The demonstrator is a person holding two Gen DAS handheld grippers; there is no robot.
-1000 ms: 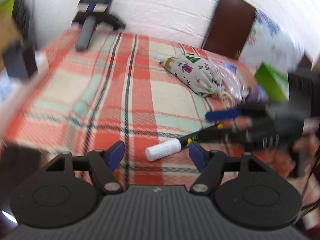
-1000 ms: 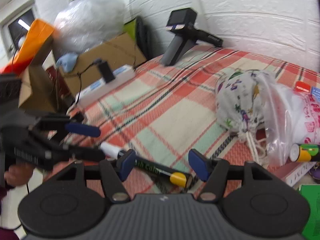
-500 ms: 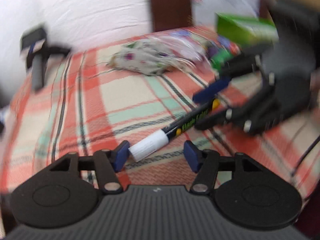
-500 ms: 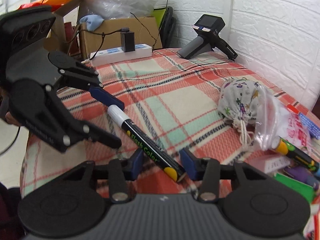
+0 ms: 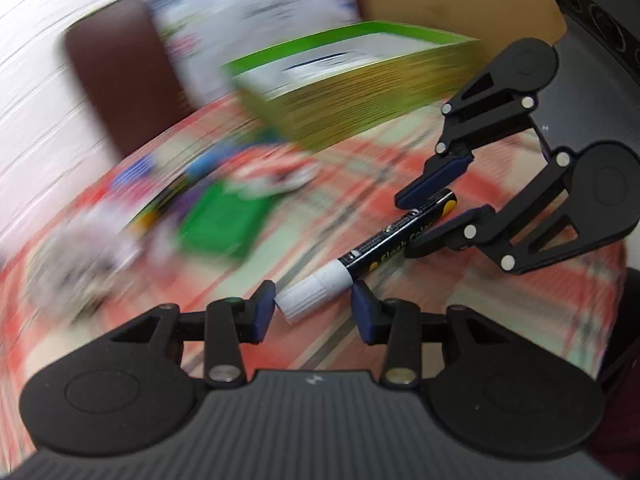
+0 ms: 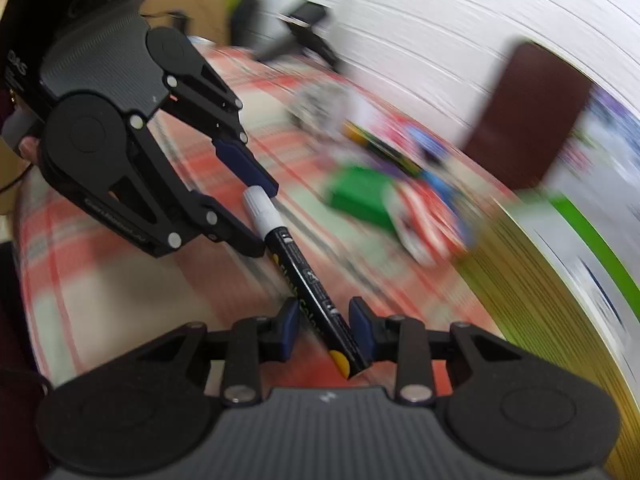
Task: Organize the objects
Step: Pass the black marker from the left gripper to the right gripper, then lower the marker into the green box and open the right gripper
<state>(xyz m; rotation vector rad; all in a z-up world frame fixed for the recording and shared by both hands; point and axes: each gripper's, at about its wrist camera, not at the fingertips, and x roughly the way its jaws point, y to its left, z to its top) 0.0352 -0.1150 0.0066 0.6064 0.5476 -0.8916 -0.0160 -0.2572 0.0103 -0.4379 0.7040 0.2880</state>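
Marker spans the gap between the two grippers, black-barrelled with a white cap and a yellow end, above the red, green and cream plaid cloth. In the left wrist view the left gripper has its blue pads on either side of the white cap; its jaws have just been closing, the cap sits between them touching the pads, though a slight gap seems to remain on one side and a firm pinch cannot be told. In the right wrist view the right gripper is pressed tight on the barrel near the yellow end. Each gripper shows in the other's camera: the right gripper clamps the far end of the barrel, the left gripper brackets the cap.

Further off, everything is smeared by motion blur. A green box lies flat on the cloth among small colourful items too blurred to name. A larger box with a green and white top stands near the right gripper. Behind are a dark brown chair back, a black handheld device and a white wall.
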